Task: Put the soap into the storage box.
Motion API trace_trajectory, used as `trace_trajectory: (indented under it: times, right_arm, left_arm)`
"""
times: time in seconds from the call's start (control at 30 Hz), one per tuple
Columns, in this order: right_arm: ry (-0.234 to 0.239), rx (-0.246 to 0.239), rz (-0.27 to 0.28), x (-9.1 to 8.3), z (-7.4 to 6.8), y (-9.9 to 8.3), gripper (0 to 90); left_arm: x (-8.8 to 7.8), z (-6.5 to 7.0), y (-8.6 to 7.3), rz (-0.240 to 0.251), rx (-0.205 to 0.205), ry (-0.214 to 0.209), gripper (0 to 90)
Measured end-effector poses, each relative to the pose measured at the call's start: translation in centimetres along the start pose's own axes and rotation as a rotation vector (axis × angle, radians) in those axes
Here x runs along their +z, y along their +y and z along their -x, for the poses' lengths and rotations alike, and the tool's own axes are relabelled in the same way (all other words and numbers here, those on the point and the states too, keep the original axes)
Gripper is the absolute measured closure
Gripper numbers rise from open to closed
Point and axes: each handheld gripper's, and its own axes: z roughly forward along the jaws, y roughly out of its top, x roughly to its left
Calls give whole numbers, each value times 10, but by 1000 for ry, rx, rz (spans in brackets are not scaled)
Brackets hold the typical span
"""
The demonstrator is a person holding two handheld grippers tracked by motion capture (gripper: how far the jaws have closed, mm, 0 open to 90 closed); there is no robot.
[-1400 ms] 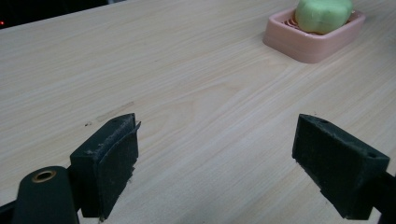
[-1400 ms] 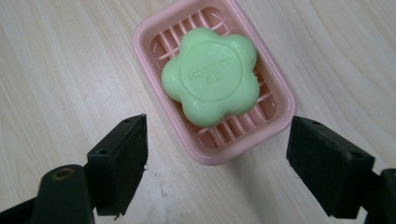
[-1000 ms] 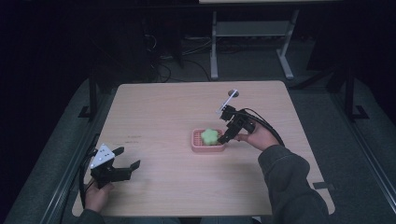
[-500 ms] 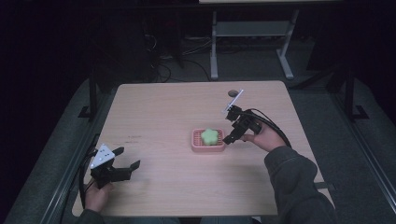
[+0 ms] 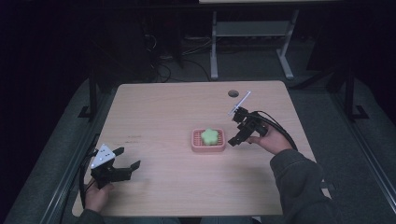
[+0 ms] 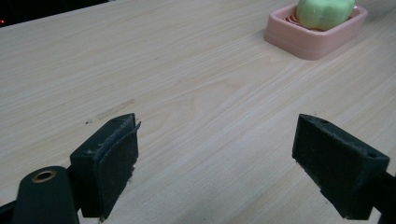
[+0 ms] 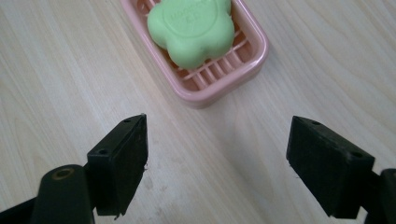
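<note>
A green flower-shaped soap (image 5: 210, 136) (image 7: 191, 29) (image 6: 324, 11) lies in a pink ridged soap dish (image 5: 208, 146) (image 7: 219, 84) (image 6: 308, 42) at the middle of the wooden table (image 5: 177, 112). My right gripper (image 5: 236, 138) (image 7: 215, 163) stands open just right of the dish, nothing between its jaws, held by a hand in a dark sleeve. Near the table's front left corner my left gripper (image 5: 127, 158) (image 6: 215, 158) is open and empty, low over the bare wood, well away from the dish.
A round cable hole (image 5: 233, 93) sits near the table's far edge. Beyond the table stand a metal frame (image 5: 215, 42) and loose cables on a dark floor. Dark rails (image 5: 93, 93) run beside the table on both sides.
The right gripper has drawn back to the right from over the dish and now sits beside it, open. The soap stays in the dish. The left gripper has not moved.
</note>
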Motion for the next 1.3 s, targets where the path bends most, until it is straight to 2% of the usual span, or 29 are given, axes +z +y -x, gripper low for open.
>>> trace_trajectory:
  times: [1.13, 1.3]
  right_arm:
    - [-1, 35, -3, 0, 3, -45, 203]
    - [5, 52, 3, -1, 3, -54, 203]
  left_arm:
    - [0, 1, 0, -8, 1, 4, 141]
    - [0, 1, 0, -8, 2, 4, 141]
